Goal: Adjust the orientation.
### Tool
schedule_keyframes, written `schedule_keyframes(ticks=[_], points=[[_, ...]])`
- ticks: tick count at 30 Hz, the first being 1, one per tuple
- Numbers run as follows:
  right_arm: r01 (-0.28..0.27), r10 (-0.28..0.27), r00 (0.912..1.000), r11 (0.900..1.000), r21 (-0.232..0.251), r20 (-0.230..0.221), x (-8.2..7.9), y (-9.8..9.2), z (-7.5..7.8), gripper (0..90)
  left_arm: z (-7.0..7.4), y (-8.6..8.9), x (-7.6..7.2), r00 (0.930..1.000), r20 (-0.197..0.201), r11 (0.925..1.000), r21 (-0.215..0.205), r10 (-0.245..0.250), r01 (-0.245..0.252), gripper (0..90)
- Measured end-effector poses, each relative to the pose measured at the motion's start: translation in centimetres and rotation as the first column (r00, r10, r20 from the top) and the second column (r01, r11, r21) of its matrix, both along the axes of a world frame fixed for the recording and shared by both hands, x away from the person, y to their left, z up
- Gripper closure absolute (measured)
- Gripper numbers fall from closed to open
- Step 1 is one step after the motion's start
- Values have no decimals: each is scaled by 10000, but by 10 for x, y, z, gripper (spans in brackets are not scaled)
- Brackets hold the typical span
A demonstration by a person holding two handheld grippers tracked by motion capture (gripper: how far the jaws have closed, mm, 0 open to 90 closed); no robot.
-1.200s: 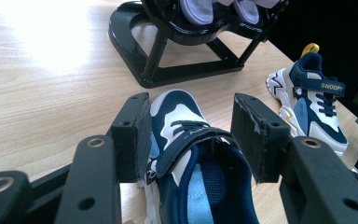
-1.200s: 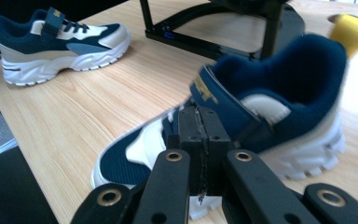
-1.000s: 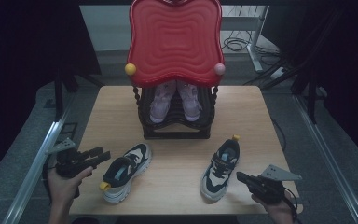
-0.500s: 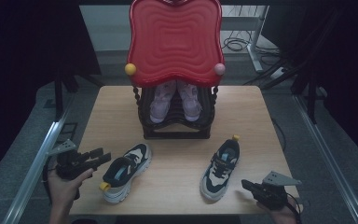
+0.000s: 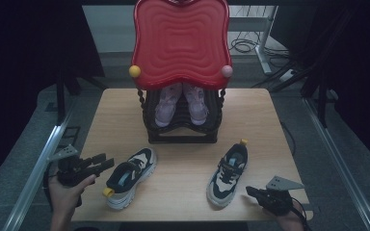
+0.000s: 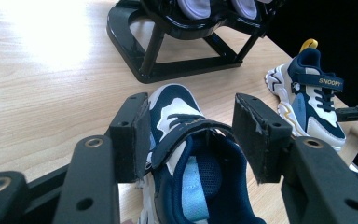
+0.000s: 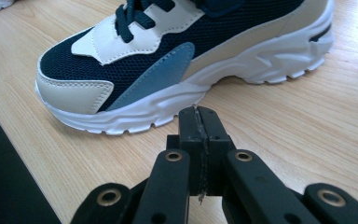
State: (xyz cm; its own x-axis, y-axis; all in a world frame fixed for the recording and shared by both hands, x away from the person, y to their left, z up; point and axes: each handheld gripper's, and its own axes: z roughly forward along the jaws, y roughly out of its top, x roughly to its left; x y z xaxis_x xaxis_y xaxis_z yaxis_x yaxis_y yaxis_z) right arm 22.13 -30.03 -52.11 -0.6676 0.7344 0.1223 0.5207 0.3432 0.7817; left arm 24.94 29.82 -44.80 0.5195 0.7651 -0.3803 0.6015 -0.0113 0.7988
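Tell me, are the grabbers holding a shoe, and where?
No, nothing is held yet. The left gripper is open, its pads either side of the left sneaker's heel opening without pressing. The right gripper is shut on nothing, beside the right sneaker.

We see dim, dark surroundings from above; glare whitens the table (image 6: 42, 42) top-left in our left gripper view; close-ups stay sharp.
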Motion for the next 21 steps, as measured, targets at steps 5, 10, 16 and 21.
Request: schedule_keyframes(ticks=[5,10,16,21], points=[[-145,145,9999,9999,68,-48,3,5,-1,899,-2,3,0,10000,-14,10000,-46,41,-41,469],[-232,233,9997,9996,140,-90,8,7,-1,899,-1,4,3,10000,22,9999,-112,43,-43,469],[-461,463,9988,9988,153,-150,11,11,-1,899,-3,12,7,9997,-59,9995,-237,223,-224,469],[-519,521,9985,9985,152,-154,8,9,-2,900,-5,10,11,9998,-99,9996,-237,161,-163,469]])
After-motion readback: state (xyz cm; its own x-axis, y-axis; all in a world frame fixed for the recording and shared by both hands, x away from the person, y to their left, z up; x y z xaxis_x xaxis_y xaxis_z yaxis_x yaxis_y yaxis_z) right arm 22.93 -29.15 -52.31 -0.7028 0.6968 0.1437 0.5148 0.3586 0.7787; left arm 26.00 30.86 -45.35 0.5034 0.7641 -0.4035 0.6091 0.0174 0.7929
